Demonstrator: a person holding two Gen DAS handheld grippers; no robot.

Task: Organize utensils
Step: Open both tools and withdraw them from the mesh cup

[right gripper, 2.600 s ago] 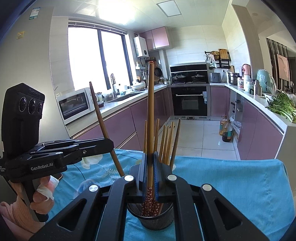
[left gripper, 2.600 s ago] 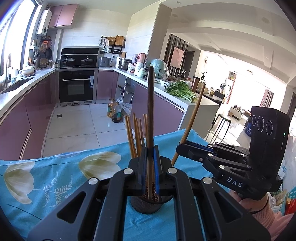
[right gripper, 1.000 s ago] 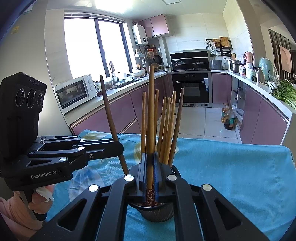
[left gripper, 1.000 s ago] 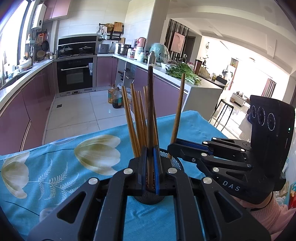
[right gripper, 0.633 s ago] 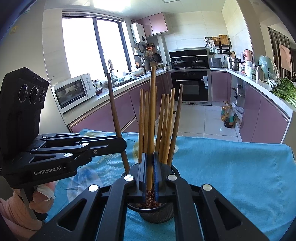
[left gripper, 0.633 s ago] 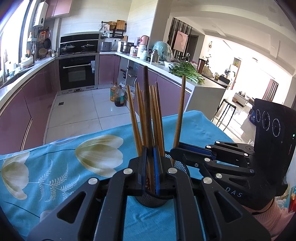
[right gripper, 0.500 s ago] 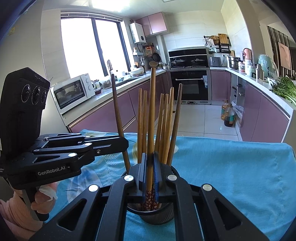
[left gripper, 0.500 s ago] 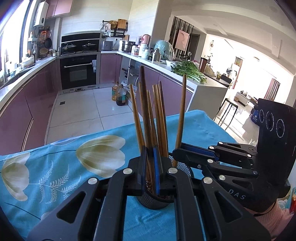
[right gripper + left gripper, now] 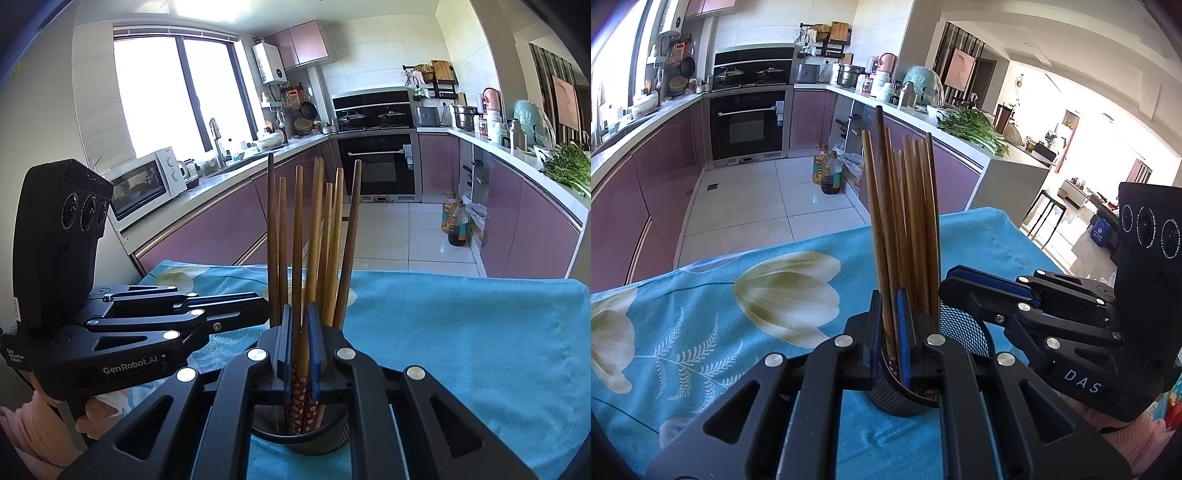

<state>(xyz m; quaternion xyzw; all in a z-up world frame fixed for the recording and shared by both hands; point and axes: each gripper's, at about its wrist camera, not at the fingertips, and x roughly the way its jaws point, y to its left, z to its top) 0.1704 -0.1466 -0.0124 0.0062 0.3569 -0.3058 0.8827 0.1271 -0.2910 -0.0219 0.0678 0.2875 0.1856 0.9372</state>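
Right wrist, chopstick tips (image 9: pixel 303 398) hidden (holder (image 9: pixel 317 441))

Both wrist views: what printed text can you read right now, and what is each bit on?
"DAS": white letters on the side of the right gripper, seen from the left wrist.
"GenRobot.AI": white letters on the side of the left gripper, seen from the right wrist.
Small white print at the rear of the left gripper's body: too small to read.
Oven display and door sticker, oil bottle labels: too small or blurred to read.
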